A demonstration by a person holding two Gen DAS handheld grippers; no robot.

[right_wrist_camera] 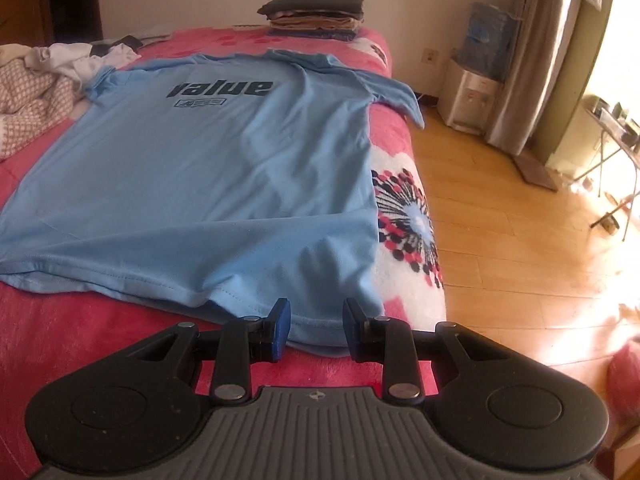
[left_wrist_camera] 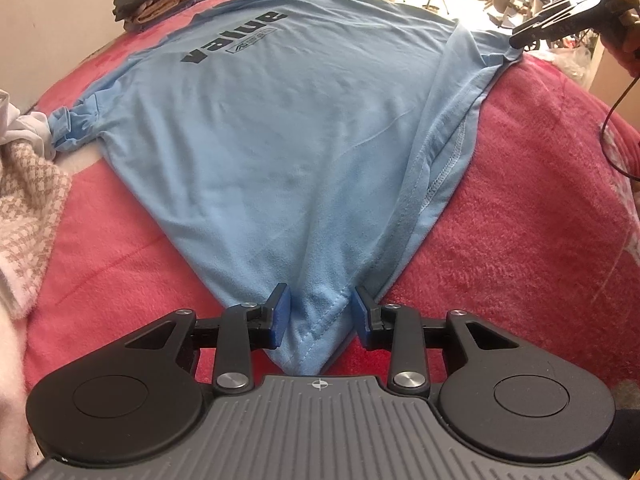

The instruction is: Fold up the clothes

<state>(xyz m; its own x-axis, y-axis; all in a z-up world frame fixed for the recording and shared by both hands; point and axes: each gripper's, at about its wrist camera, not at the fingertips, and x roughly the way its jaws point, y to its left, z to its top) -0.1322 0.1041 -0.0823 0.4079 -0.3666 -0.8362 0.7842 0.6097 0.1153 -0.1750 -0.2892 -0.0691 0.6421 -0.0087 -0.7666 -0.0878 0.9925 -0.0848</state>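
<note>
Left claw (left_wrist_camera: 320, 314) part open, a hem corner of the light-blue T-shirt (left_wrist_camera: 280, 128) between its pads, no visible pinch. Right claw (right_wrist_camera: 316, 330) part open over the hem edge. Shirt spread flat on the pink bed (right_wrist_camera: 80, 320); print reads "value".

Patterned knit garment (left_wrist_camera: 28, 200) cut off at left edge, small logo (right_wrist_camera: 201, 102) under shirt lettering illegible
</note>
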